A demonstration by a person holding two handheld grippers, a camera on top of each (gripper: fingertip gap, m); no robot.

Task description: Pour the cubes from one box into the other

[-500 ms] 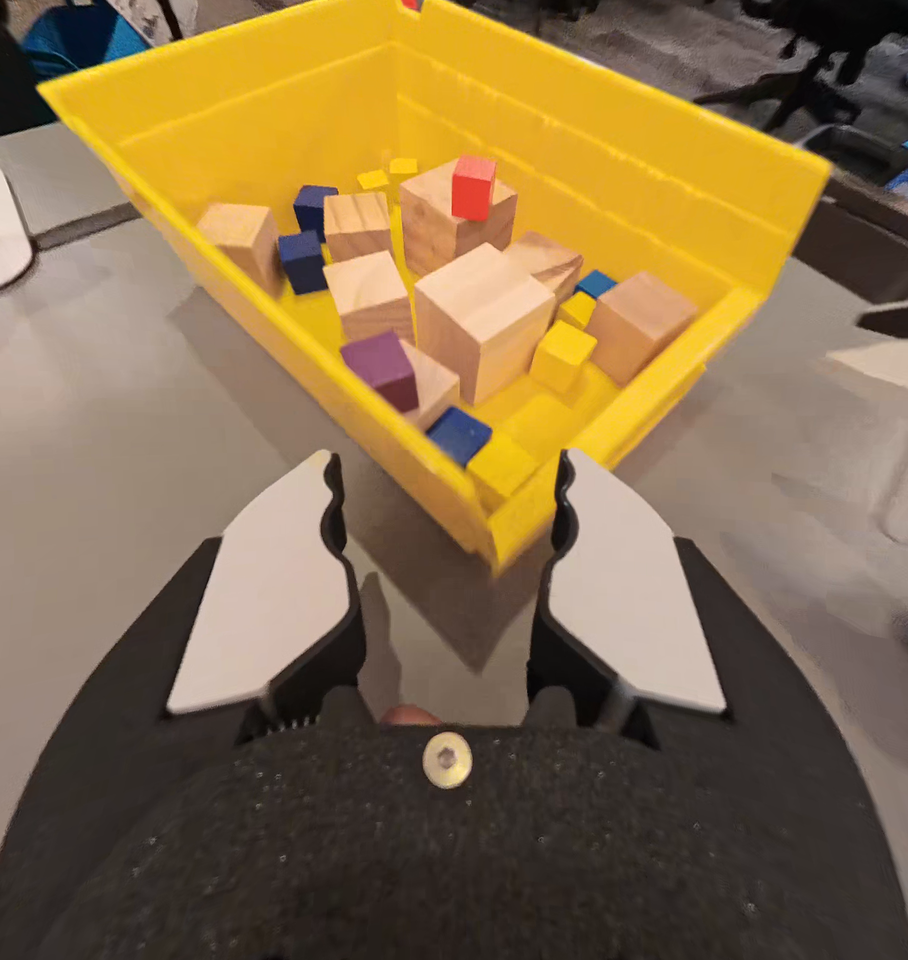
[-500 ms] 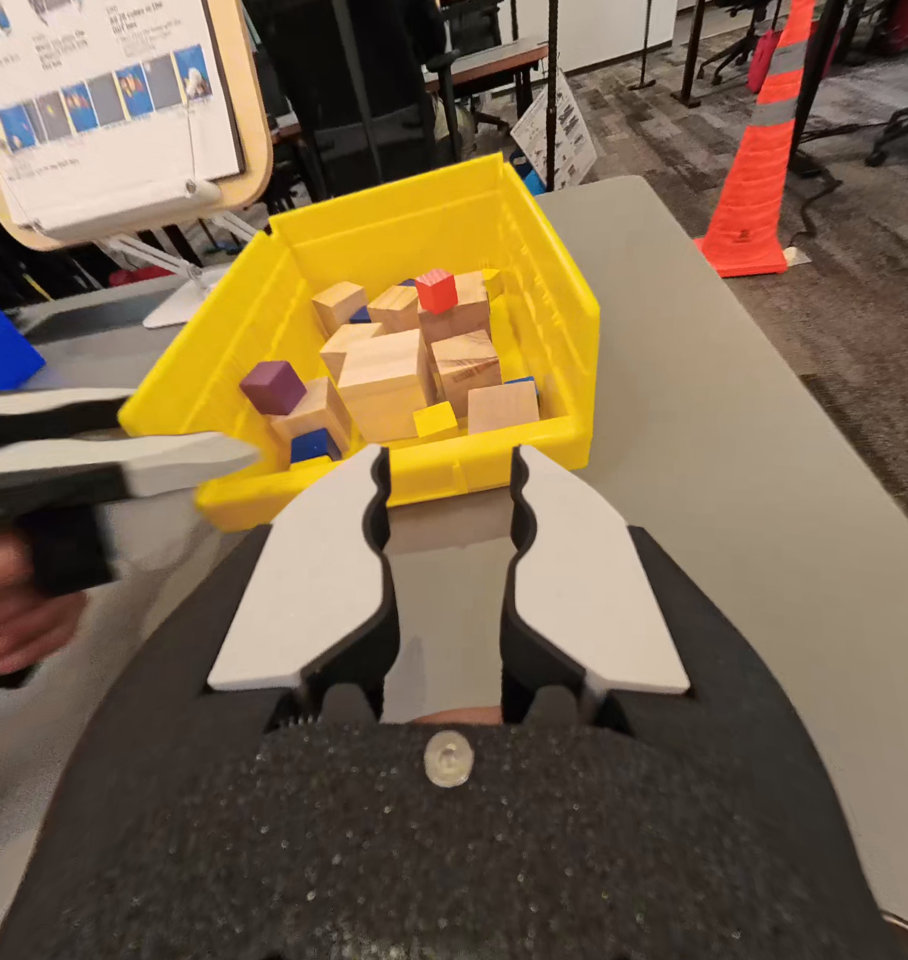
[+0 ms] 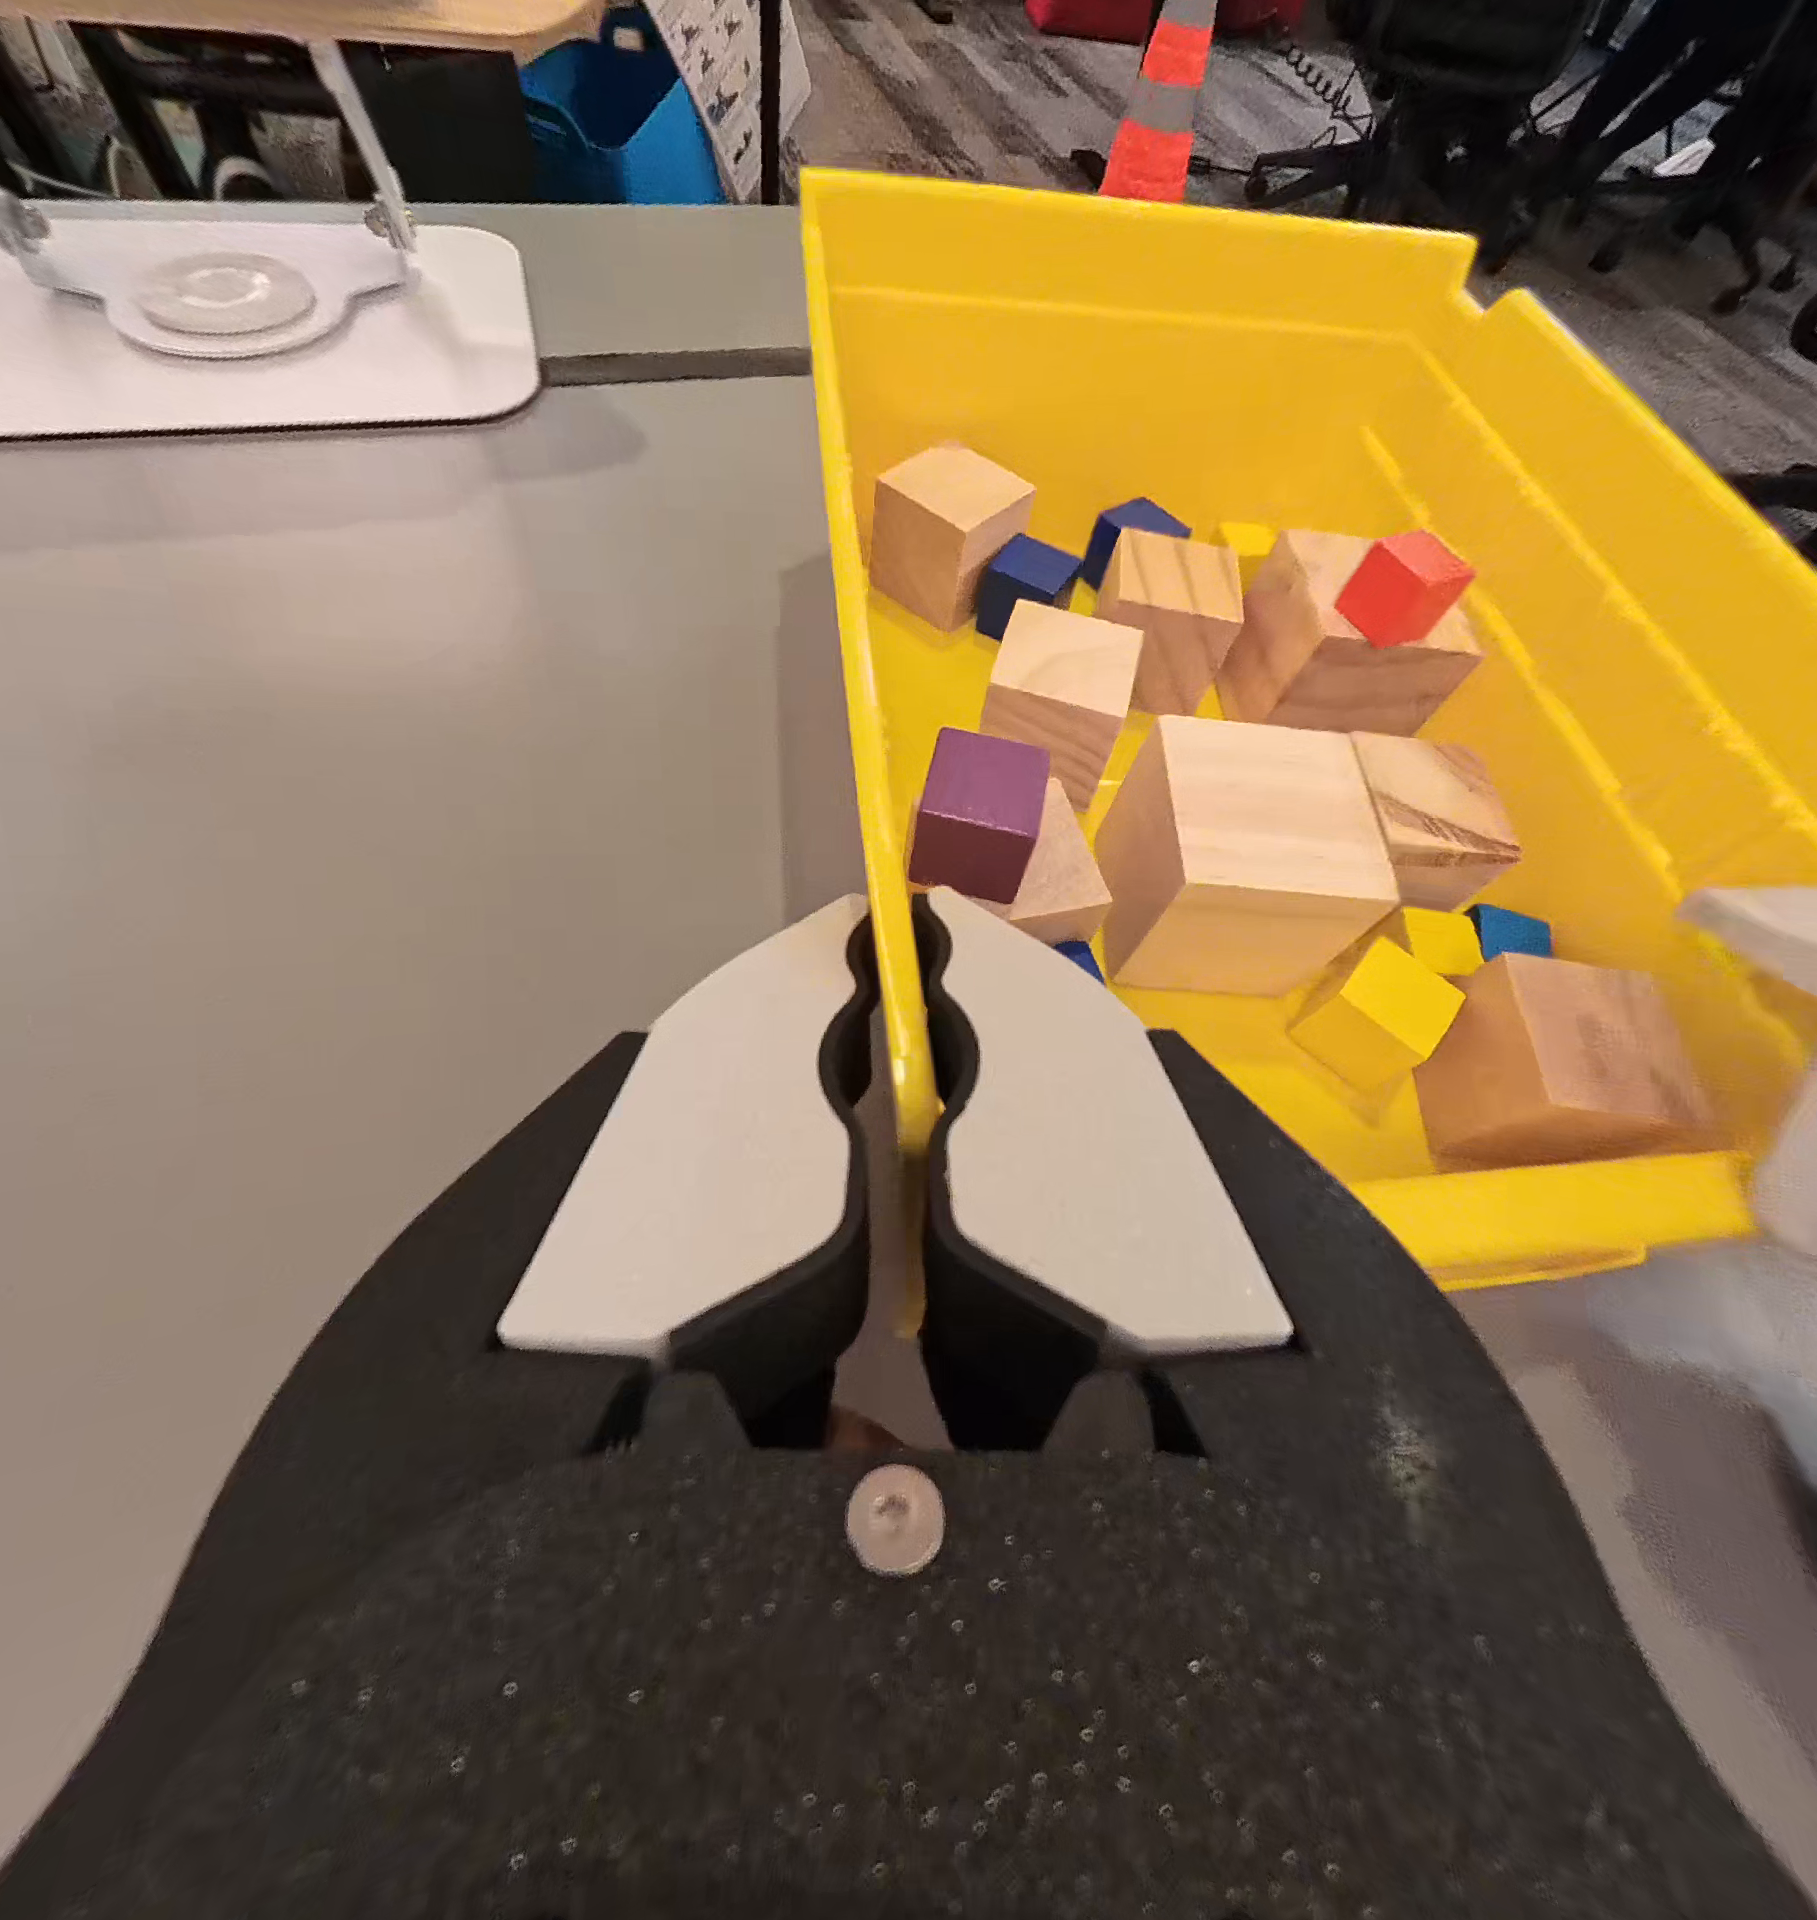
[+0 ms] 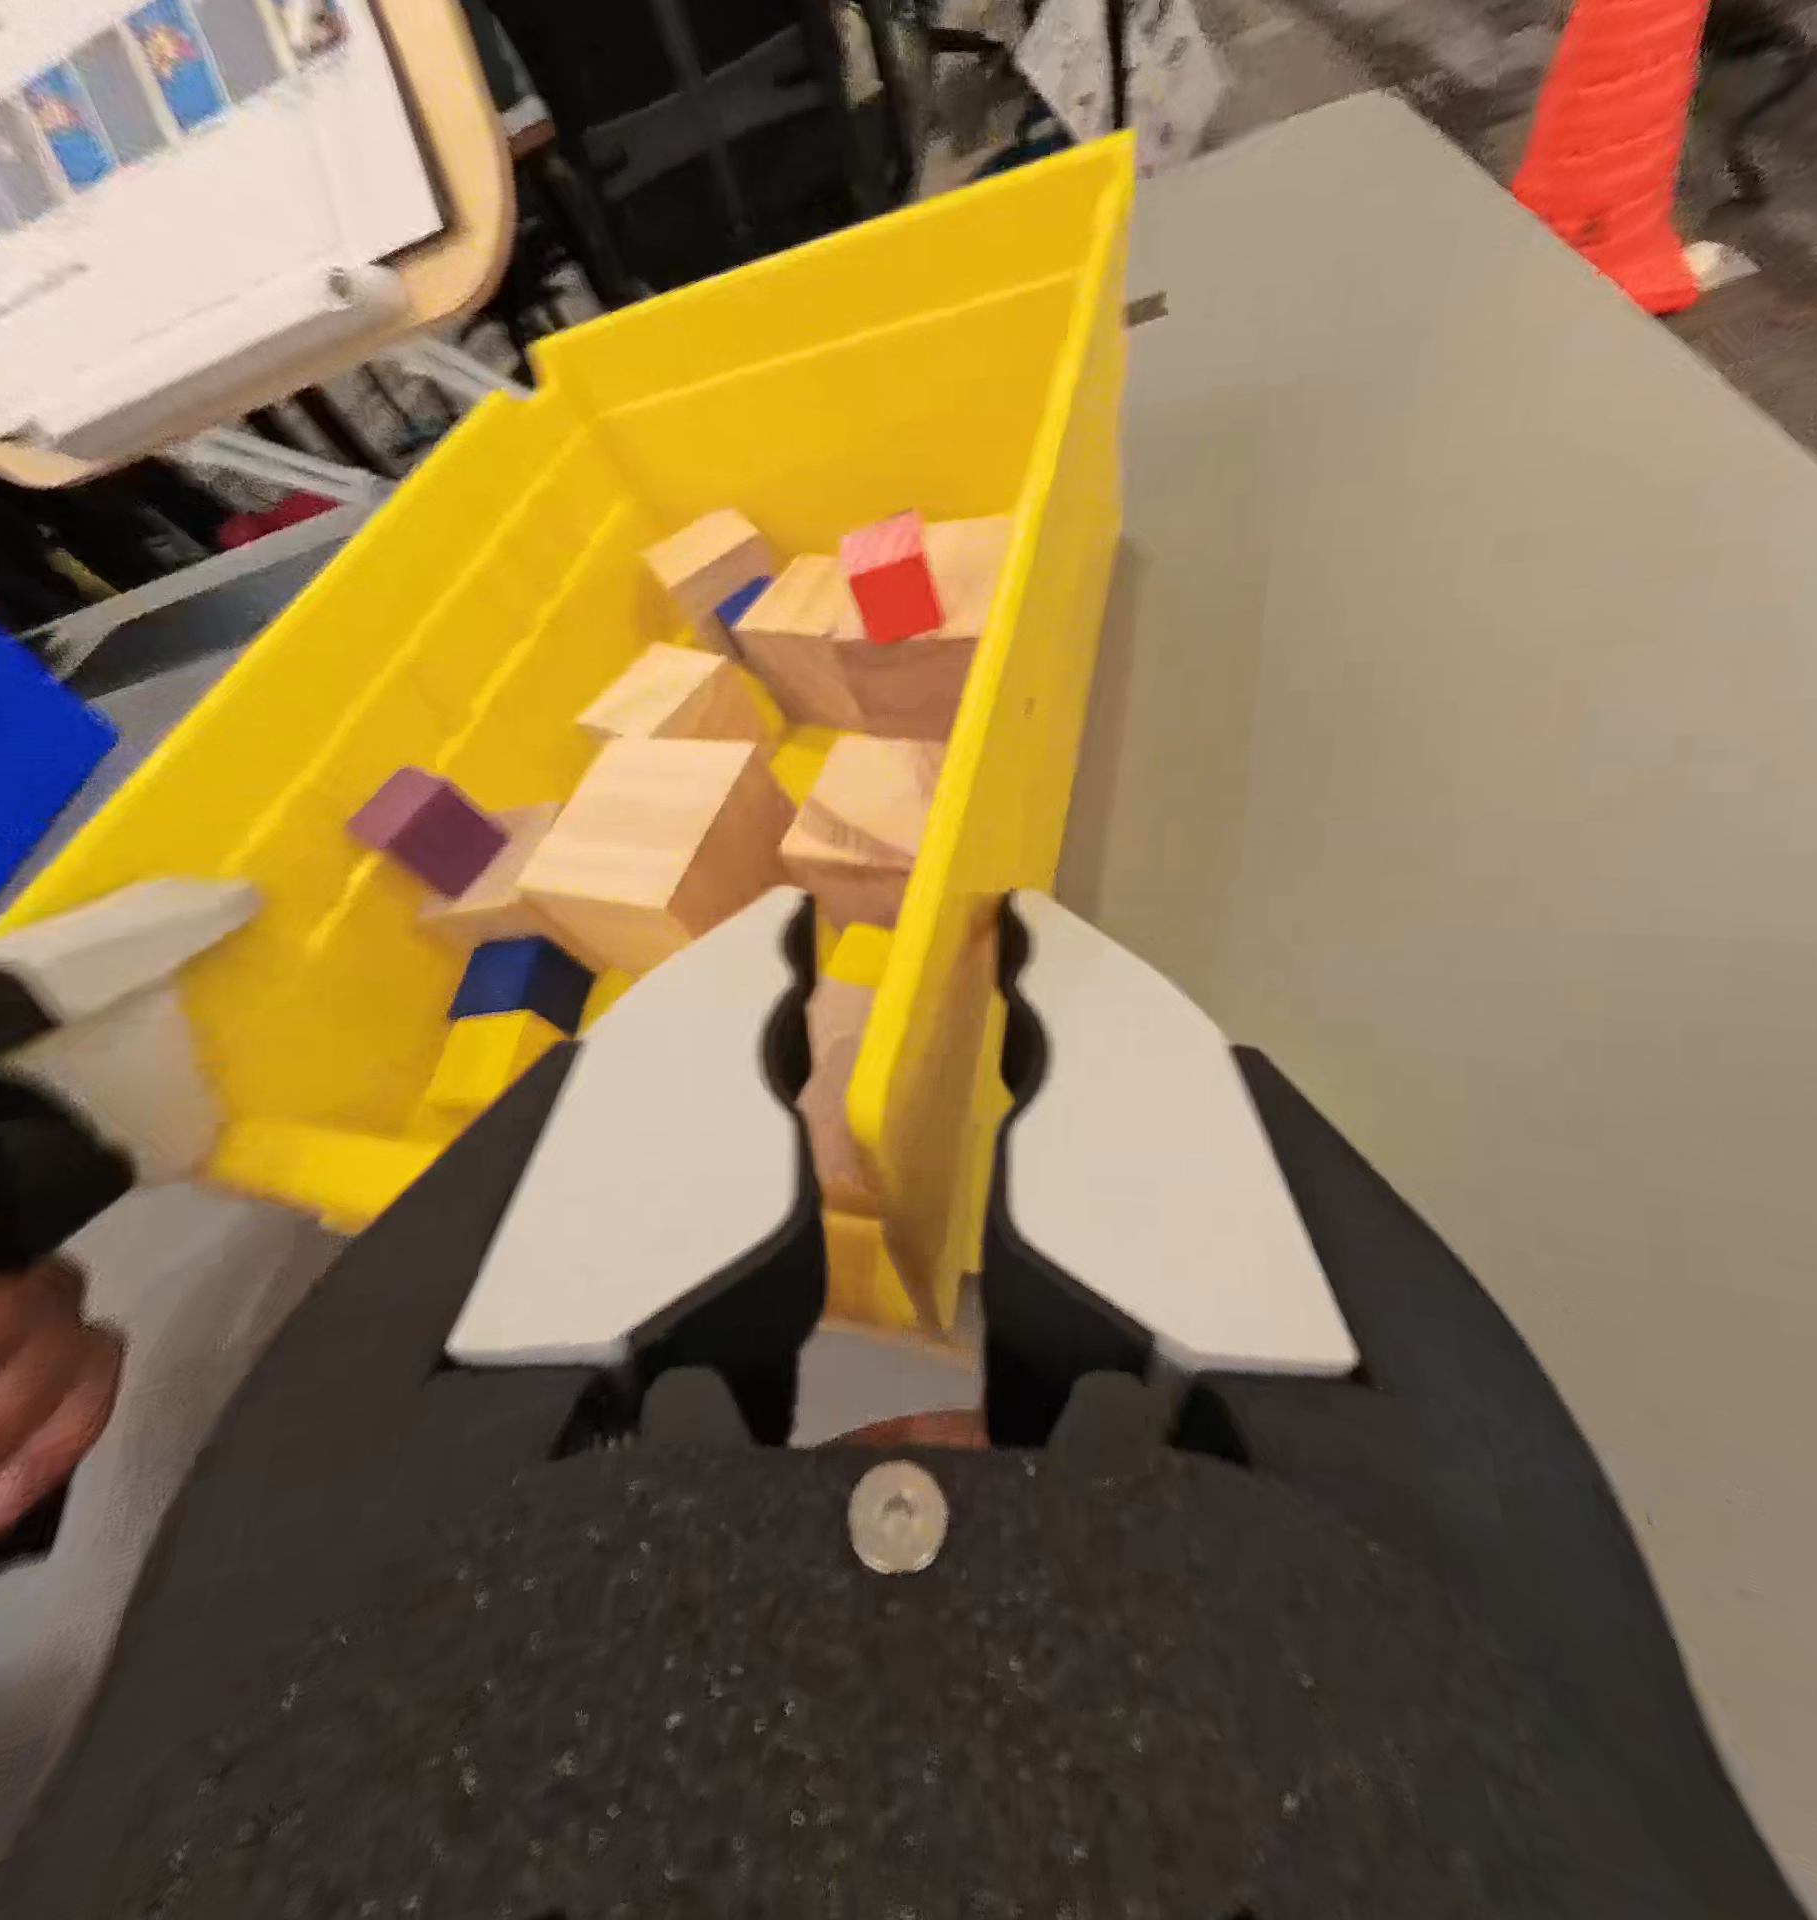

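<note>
We note left gripper (image 3: 896,925) pinching left wall of yellow box (image 3: 1143,343) at near corner. Right gripper (image 4: 902,914) straddles right wall, fingers spread, not yet clamped. Box on grey table (image 3: 364,727), holding wooden and coloured cubes (image 3: 1247,852). We judge grasp step half done. Next: close right gripper, lift level, tilt over other box. Blue edge (image 4: 10,748), far left, possibly that box; cannot confirm.

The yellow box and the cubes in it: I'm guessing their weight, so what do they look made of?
The yellow box looks like moulded plastic: one even, slightly glossy colour, thin walls with ribs. The big pale cubes seem bare wood, with visible grain. The red cube and purple cube look painted matt, probably wood beneath.
</note>
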